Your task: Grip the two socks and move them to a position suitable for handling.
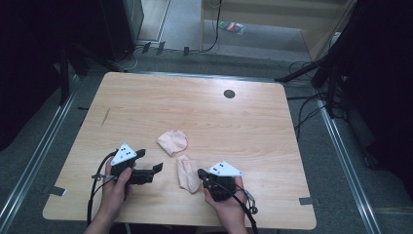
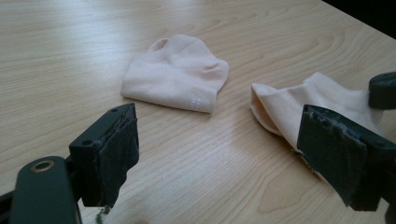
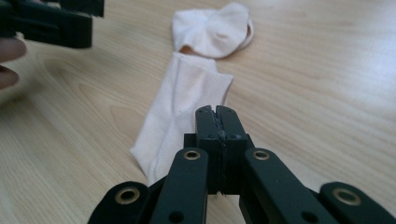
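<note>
High view: wooden table [image 1: 146, 97], two pale pink socks near the front middle. Far sock [image 1: 172, 142] sits bunched, just beyond the near sock [image 1: 187, 173], which lies lengthwise toward the person. Left gripper [image 1: 157, 168] sits left of the near sock, tips aimed at it, close but apart from it. Right gripper [image 1: 200, 173] comes in from the right with its tip at the near sock's right edge. A hand holds each one.

Left gripper view: jaws spread wide, nothing between the pads, bare tabletop in the gap. Far sock [image 2: 177, 73] lies flat ahead, in line with the gap but well beyond the tips. Near sock [image 2: 299, 105] lies to the right, partly behind the right-hand pad, not gripped. Dark tip of the right gripper [image 2: 383, 90] shows at that sock's far edge.

Right gripper view: jaws pressed together, pads meeting with no visible gap. Near sock [image 3: 180, 112] runs from just left of the tips away toward the far sock [image 3: 215, 30]. Its edge passes right at the closed tips; can't tell whether any fabric is pinched. Left gripper [image 3: 51, 23] is at upper left, clear of both socks.
</note>
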